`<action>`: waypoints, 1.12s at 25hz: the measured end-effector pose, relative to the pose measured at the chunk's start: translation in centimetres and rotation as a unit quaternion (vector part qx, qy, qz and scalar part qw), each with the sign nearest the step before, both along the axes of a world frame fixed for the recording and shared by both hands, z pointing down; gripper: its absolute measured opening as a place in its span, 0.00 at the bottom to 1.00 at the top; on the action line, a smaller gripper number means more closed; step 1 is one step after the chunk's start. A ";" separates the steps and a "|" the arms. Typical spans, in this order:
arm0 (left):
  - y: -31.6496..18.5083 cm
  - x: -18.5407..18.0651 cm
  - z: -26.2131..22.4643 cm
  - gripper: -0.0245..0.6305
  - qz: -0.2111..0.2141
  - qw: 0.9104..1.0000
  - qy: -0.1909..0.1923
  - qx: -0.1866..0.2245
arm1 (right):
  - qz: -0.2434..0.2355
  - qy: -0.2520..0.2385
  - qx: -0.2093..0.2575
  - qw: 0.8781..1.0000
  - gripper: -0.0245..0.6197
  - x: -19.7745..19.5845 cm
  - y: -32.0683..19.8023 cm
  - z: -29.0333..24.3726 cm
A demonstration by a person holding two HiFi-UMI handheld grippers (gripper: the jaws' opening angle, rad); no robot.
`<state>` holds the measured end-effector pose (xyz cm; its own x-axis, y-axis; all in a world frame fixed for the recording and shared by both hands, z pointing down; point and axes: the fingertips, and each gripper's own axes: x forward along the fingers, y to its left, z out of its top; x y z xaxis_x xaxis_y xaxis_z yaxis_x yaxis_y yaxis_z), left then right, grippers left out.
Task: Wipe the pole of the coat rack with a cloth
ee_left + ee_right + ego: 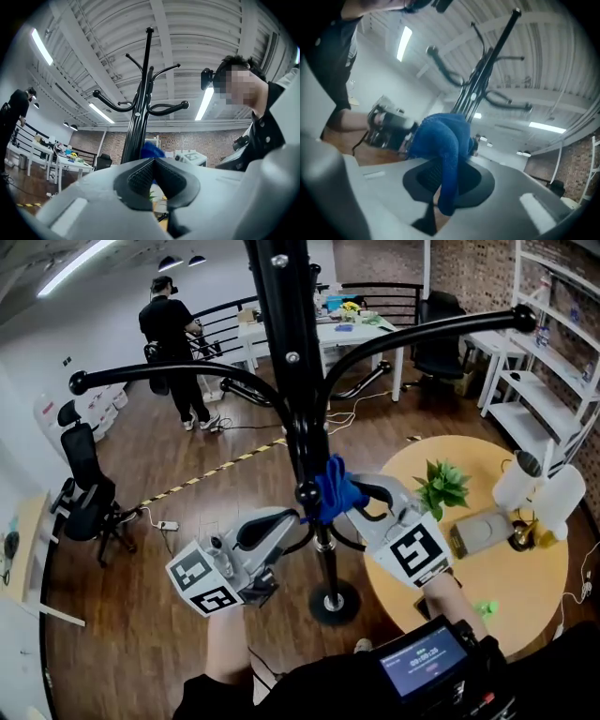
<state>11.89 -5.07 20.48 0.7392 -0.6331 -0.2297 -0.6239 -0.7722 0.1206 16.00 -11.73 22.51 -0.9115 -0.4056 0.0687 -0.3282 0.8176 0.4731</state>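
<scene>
cloth (443, 140) in right hand-held gripper (440, 177), at pole (300, 381)

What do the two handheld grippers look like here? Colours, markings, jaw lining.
Same build on both. The left gripper and the right gripper have bulky, rounded shells of pale grey moulded plastic. Each carries a white cube with black square markers at its rear. The jaws are lined with black ribbed pads. The person's forearms are unsleeved below a black top.

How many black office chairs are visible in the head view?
2. The left chair stands at the left; the far chair is beside the white desk. Others may be hidden.
</scene>
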 end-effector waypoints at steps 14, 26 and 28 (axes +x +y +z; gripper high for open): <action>-1.6 1.5 1.6 0.04 0.024 0.999 0.007 -0.022 | -0.007 0.272 -0.125 0.954 0.11 5.3 2.1 15.9; -0.8 -1.6 0.7 0.04 -0.028 1.000 0.007 -0.008 | 0.054 0.018 -0.118 0.991 0.11 0.5 -1.8 7.6; -0.6 -2.4 0.3 0.04 -0.036 0.999 0.008 -0.002 | 0.052 -0.069 -0.078 0.993 0.11 0.8 -1.7 1.2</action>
